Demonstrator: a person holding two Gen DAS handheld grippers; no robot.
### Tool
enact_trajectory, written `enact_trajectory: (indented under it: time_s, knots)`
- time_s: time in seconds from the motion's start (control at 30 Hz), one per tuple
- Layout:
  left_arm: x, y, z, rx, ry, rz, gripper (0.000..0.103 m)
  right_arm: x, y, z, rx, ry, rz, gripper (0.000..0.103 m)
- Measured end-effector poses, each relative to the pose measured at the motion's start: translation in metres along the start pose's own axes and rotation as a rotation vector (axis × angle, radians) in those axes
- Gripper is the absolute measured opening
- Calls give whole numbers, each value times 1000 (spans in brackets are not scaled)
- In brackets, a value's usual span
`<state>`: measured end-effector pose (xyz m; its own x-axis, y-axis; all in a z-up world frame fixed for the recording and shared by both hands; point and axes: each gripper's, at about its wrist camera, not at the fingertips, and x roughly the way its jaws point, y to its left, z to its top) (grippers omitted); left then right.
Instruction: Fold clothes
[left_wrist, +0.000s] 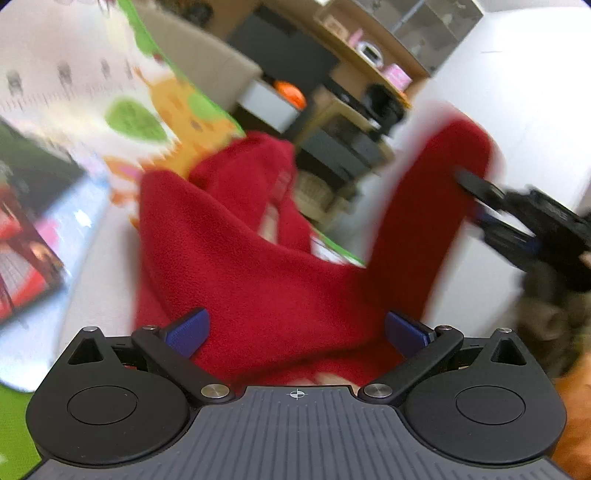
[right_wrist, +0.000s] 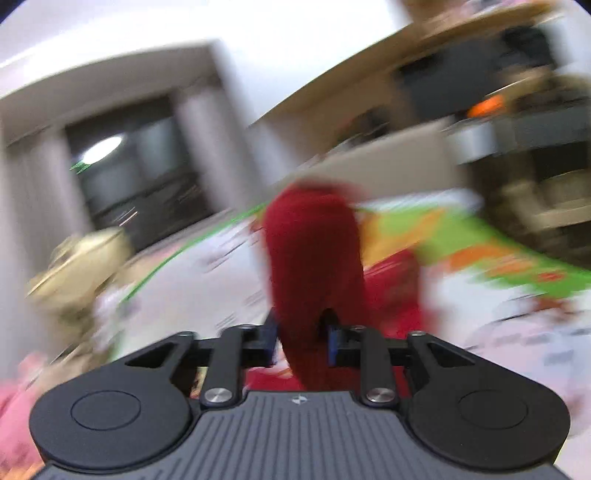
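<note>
Red fleece fills both views: a soft red garment (left_wrist: 258, 280) hangs in the air between my two claws, lifted above a bright play mat (left_wrist: 133, 118) printed in green, orange and white. Both pictures are smeared with blur, so fine detail is lost, and I cannot tell whether this is a top or trousers. Behind the mat stand dark shelves (left_wrist: 332, 110) cluttered with small items. One long tube of the cloth, a sleeve or a leg, rises to the right, where my right claw (right_wrist: 301, 341) has its blue pads drawn in tight against a bunched strip of it. My left claw (left_wrist: 295, 330) is spread wide, its blue fingertips (left_wrist: 188, 332) well apart; fleece lies between and over them, but they do not look pinched on it. I judge this to be the opening step: lifting and shaking the garment out before any fold is made. Next, I think, the left claw must close on a matching edge or corner, so that both can lay the cloth flat on the mat.
</note>
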<state>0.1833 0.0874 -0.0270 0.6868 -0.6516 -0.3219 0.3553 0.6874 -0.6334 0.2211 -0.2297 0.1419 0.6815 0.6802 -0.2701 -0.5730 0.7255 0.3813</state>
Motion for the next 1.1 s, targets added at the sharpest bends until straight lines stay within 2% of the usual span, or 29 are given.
enact_trajectory:
  time_s: [0.03, 0.07, 0.1, 0.17, 0.23, 0.37, 0.47, 0.57, 0.6, 0.63, 0.67, 0.7, 0.77, 0.83, 0.9, 1.0, 1.1]
  knots:
    - [-5, -2, 1, 3, 28, -38, 103, 14, 12, -1, -22, 39, 52, 45]
    - [-12, -7, 2, 29, 42, -37, 103, 23, 22, -4, -56, 57, 89, 51]
    - [-19, -12, 3, 57, 53, -30, 103, 31, 32, -6, -91, 71, 123, 62]
    - [-30, -19, 5, 93, 55, 39, 103, 26, 31, -10, -110, 43, 113, 68]
    - [-34, -16, 12, 58, 55, 83, 103, 18, 28, -15, -124, 10, 96, 71]
    - [-15, -7, 31, -54, 40, 117, 103, 0, -9, -29, -73, 21, -84, 72]
    - [11, -8, 39, -68, 15, 200, 103, -24, -42, -49, -44, 26, -221, 77]
    - [34, -13, 41, -43, -7, 291, 102, -42, -70, -77, 58, 5, -267, 80]
    - [38, -15, 40, -32, -13, 315, 96, -46, -79, -85, 94, 2, -275, 80]
    - [42, -17, 39, -12, -13, 342, 75, -48, -88, -95, 133, 1, -283, 80]
    - [46, -21, 38, 25, -7, 376, 66, -49, -96, -104, 168, 1, -288, 80]
    - [50, -26, 37, 66, 0, 409, 66, -45, -101, -110, 196, 1, -292, 80]
    - [58, -46, 34, 228, 7, 444, 63, -45, -112, -119, 263, -4, -279, 80]
    - [63, -73, 34, 413, -18, 445, 43, -47, -119, -125, 312, -19, -268, 80]
    - [59, -100, 38, 579, -93, 424, 28, -51, -122, -125, 335, -45, -263, 81]
    - [41, -122, 43, 757, -230, 424, 28, -57, -124, -126, 359, -73, -256, 83]
    - [32, -95, 37, 761, -167, 488, 36, -59, -125, -126, 379, -73, -250, 85]
